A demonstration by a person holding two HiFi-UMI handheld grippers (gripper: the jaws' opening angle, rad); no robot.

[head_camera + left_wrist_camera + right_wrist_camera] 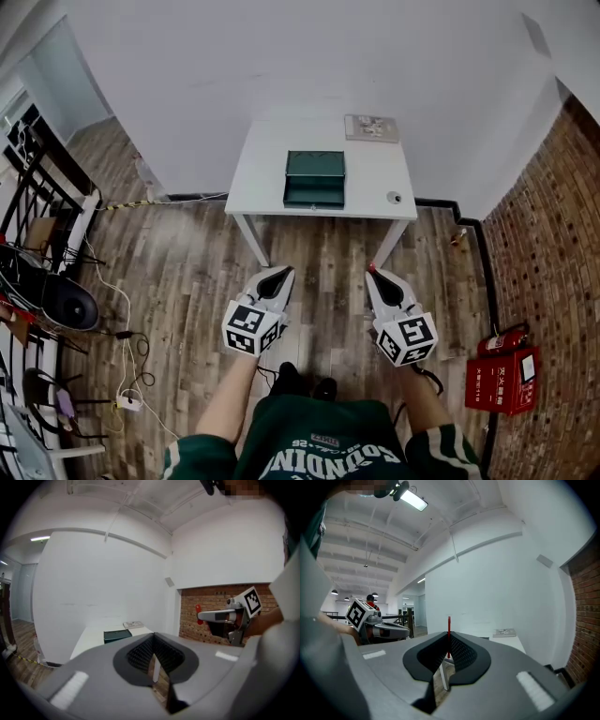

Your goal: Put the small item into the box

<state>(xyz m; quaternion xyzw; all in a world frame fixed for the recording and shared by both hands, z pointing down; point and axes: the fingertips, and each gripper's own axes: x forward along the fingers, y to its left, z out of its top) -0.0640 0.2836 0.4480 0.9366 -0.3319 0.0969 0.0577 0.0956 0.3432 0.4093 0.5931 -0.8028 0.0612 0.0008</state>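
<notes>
- Small item (394, 198): a pale round thing on the white table (375, 173), well to the right of the box (314, 178) and about level with the box's front wall; too small to tell what it is made of
- the box is dark green and sits mid-table; its lid seems tipped up toward the back, though I cannot be sure of that from the head view
- left gripper (279, 274): jaws closed tip to tip with nothing between them; right gripper (372, 271): the same, red-tipped jaws pressed together and empty; both hang over the wooden floor (319, 248), well short of the box on the person's side
- first risk, as I judge it: jaws that reach the item closed would shove it rather than straddle it; it looks round, and the table ends not far beyond it to the right of the box, so a nudge could send it rolling to the floor
- second risk: the item is low and small, so an off-centre pinch could squirt it out sideways, or the tips could jam against the tabletop before they close
- third risk: on the carry leftward to the box, a jaw striking the front wall or the raised lid could push the box back or knock the lid shut; letting go too soon would drop the item beside the box instead of inside it
- a flat grey thing (371, 127) lies behind and to the right of the box; probably clear of the path
</notes>
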